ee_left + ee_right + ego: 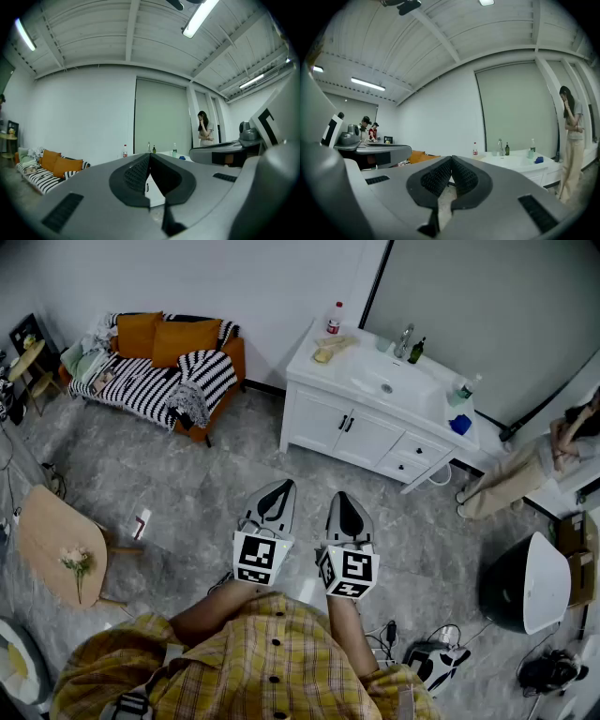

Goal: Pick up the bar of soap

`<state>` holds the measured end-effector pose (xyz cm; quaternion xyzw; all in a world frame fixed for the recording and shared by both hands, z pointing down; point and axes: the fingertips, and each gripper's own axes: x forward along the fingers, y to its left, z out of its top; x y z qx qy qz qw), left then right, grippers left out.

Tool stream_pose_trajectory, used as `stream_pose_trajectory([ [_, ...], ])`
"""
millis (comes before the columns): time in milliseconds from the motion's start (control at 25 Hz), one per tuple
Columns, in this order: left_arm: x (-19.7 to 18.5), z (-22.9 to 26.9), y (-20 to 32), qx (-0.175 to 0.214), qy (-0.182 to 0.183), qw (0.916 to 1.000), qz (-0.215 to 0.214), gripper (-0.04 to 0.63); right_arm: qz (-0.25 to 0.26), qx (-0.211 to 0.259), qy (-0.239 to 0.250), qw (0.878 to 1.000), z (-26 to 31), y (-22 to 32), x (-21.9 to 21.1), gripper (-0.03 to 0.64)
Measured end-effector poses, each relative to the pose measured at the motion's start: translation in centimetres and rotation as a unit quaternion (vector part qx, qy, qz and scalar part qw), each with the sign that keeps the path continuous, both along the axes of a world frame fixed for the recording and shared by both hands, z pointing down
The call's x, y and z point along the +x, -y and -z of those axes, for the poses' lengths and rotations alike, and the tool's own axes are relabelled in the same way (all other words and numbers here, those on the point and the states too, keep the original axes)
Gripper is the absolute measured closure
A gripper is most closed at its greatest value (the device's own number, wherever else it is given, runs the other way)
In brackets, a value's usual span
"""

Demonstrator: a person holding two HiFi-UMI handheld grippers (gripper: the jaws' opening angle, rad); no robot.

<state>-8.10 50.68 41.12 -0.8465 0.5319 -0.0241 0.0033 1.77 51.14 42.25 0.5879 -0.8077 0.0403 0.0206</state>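
Observation:
The white vanity (323, 404) with its sink (386, 385) stands across the floor ahead of me. A pale yellowish item (330, 350) lies on its left end and a small blue item (460, 424) on its right end; no bar of soap is clear at this distance. My left gripper (279, 486) and right gripper (345, 495) are held side by side, level, pointing at the vanity from well short of it. Both are shut with nothing between the jaws, as the left gripper (149, 157) and right gripper (451, 160) show in their own views. The blue item (538, 160) also shows there.
Bottles (335, 318) and a faucet (405, 339) stand on the vanity top. A sofa with orange cushions (169, 357) is at the left, a small round table (52, 542) nearer left. A person (544, 460) stands right of the vanity. Cables and gear (436, 657) lie at the lower right.

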Motion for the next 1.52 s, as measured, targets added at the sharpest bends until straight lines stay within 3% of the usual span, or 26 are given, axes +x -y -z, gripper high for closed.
stream_pose_trajectory([
  [520,-2.7,0.1,0.8,0.0,0.0,0.9999,-0.016,0.584,-0.01,-0.005,0.002,1.0,0.0,0.5,-2.8,0.6],
  [840,-5.7,-0.4,1.2,0.004,0.006,0.9993,-0.037,0.584,-0.017,-0.013,0.001,1.0,-0.4,0.7,-6.6,0.6],
  [1120,-6.7,-1.9,3.3,-0.017,-0.013,0.9986,-0.048,0.584,-0.038,-0.046,-0.004,0.998,-2.6,1.9,-7.8,0.6],
  [1320,-5.2,-3.1,6.8,-0.03,-0.01,0.9981,-0.053,0.584,-0.051,-0.057,0.007,0.997,-3.5,5.7,-6.1,0.6],
  [1520,-3.3,-4.4,14.1,-0.027,0.02,0.9987,-0.038,0.584,-0.051,-0.06,0.024,0.997,-4.8,13.0,-3.4,0.6],
])
